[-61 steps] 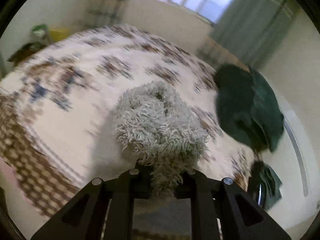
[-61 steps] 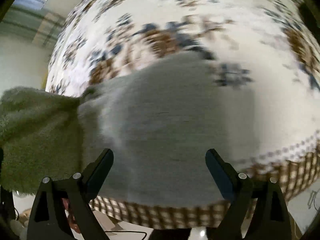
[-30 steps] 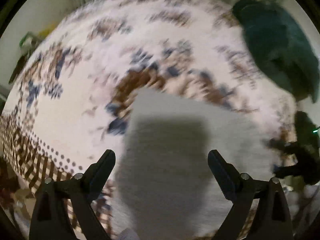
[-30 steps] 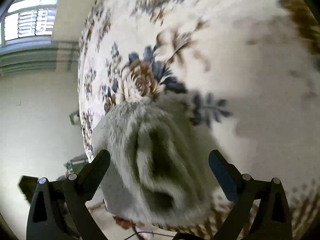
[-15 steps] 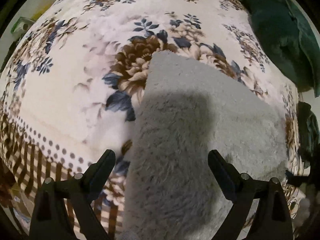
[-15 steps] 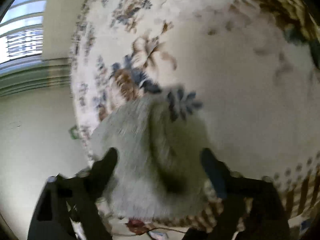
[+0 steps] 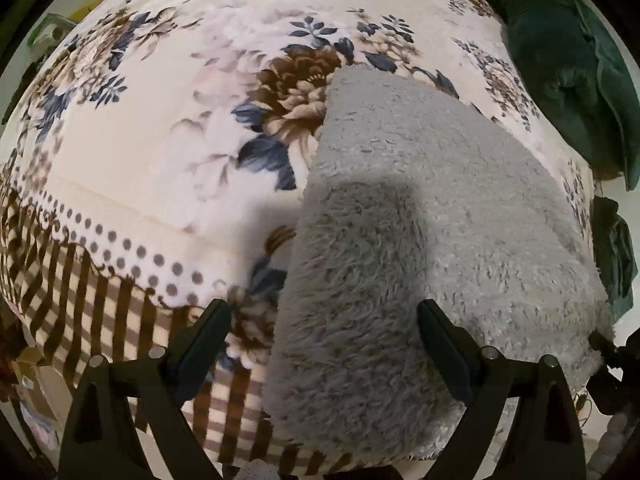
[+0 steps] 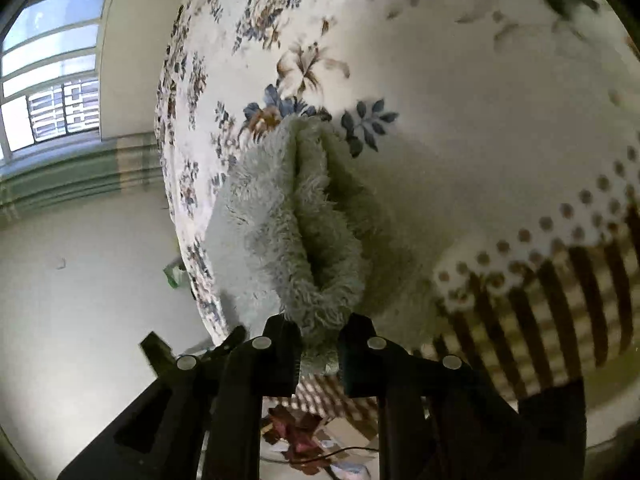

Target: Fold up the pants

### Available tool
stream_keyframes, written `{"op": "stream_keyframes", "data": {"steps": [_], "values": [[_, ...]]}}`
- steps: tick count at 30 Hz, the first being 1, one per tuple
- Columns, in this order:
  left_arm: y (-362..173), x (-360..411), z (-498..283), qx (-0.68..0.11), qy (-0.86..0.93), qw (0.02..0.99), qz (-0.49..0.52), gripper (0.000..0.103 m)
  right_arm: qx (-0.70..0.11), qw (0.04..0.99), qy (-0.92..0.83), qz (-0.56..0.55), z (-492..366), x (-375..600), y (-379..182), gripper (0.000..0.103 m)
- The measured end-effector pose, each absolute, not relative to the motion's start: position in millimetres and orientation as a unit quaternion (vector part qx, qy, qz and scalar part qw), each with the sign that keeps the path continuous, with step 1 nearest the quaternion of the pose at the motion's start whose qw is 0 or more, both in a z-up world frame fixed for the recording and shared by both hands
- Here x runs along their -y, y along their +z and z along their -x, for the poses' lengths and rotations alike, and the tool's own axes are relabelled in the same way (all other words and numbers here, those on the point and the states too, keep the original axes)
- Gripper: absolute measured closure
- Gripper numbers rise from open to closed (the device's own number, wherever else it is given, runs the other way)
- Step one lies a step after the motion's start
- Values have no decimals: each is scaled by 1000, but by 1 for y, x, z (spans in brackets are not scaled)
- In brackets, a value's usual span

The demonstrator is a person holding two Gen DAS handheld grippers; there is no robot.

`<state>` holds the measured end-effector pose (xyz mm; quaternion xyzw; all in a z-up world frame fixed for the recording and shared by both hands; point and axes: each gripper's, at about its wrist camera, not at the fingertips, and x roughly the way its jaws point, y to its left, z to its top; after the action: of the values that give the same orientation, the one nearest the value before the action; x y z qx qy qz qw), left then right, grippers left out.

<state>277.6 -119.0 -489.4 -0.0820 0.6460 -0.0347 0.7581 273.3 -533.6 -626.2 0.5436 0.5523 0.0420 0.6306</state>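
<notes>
pants [image 7: 420, 240]: grey fleece, folded flat on the bed [image 7: 160, 140] near its checked front edge
feel: probably soft, light, limp; bulky when doubled
hold: best by an edge, both layers together
right tongs [image 8: 320, 344]: pinching the pants' end
left tongs [image 7: 324, 340]: wide apart above the pants, gripping nothing

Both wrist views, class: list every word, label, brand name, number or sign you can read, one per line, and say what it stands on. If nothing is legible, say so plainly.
No readable text in either view.
Fluffy grey pants: no tag or label showing.
Floral blanket: flowers, dots and stripes only, no lettering.
Dark green garment: no print visible.
Left claw and right claw: plain black, no markings.
Clutter on the floor: too small and blurred to read.
</notes>
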Motion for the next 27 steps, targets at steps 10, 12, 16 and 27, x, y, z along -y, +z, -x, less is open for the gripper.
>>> {"op": "stream_keyframes", "data": {"steps": [10,12,16,27], "values": [[-473,126,-287,-641,-55,762,69,9,-653,621,1,-434,-281,542,-664,48],[-464,127,-300,-630,-59,771,73,9,-606,655,18,-451,-292,553,-638,33],[-464,132,-341,-613,-58,784,74,9,-551,664,30,-504,-327,569,-641,12],[-546,114,-414,-685,-51,705,175,8,-581,674,-23,-455,-396,576,-703,81]]}}
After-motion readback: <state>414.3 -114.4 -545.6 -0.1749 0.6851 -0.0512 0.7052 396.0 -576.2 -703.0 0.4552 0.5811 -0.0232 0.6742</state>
